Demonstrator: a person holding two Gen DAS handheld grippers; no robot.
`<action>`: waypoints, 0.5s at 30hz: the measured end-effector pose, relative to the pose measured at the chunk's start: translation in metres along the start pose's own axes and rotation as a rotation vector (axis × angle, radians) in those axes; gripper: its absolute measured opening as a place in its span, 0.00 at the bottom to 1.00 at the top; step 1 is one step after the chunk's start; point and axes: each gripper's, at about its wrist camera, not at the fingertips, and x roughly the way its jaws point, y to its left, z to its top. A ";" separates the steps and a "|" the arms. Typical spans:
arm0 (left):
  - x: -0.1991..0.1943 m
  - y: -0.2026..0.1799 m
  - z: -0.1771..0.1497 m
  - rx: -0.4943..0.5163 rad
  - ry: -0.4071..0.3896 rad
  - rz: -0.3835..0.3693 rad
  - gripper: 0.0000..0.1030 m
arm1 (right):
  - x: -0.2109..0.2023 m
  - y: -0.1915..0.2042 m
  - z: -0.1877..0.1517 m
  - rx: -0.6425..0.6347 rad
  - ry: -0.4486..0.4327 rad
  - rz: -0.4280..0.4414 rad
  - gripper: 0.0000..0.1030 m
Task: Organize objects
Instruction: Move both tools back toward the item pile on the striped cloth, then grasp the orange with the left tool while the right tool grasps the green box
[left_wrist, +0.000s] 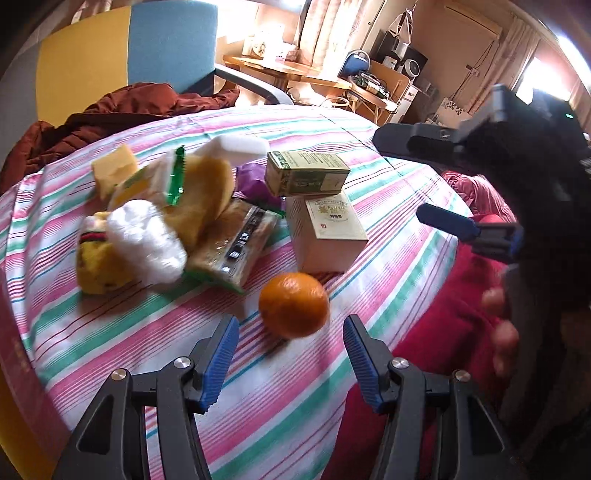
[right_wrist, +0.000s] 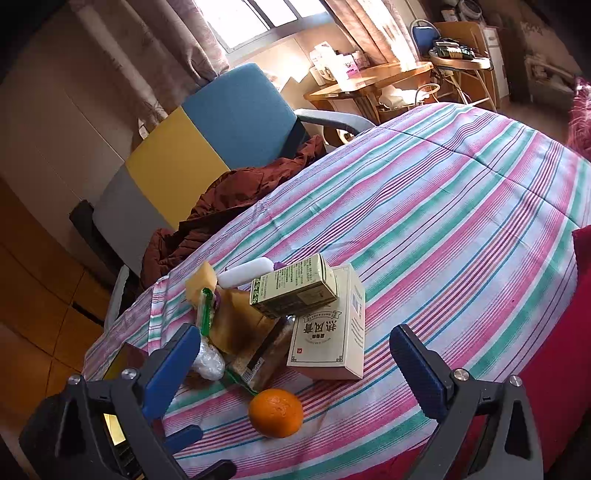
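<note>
Left wrist view: left gripper (left_wrist: 291, 363) low centre, jaws apart, empty, framing orange (left_wrist: 293, 310) just ahead – likely lined up for pick; right gripper (right_wrist: 295, 373) also open, nothing held; boxes (left_wrist: 325, 225) stacked mid-frame, snack pile (left_wrist: 155, 229) at left, all on striped cloth (left_wrist: 258, 387)

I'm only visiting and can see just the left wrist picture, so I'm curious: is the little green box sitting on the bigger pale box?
Observer: Yes. In the right wrist view the green box rests tilted on the pale box.
Operator: Is the other tool carrying anything?
Observer: No. The right tool is open and empty; the orange lies loose on the sheet.
Operator: What's above the chair?
Observer: A bright window stands above the chair.
</note>
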 end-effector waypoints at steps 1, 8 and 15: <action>0.007 -0.001 0.004 -0.006 0.006 0.005 0.58 | 0.000 -0.001 0.000 0.006 0.003 0.006 1.00; 0.049 -0.001 0.012 -0.033 0.071 0.011 0.50 | 0.003 -0.004 0.001 0.024 0.022 0.021 1.00; 0.035 0.020 -0.006 -0.062 0.038 -0.019 0.50 | 0.014 0.007 0.003 -0.032 0.103 -0.057 1.00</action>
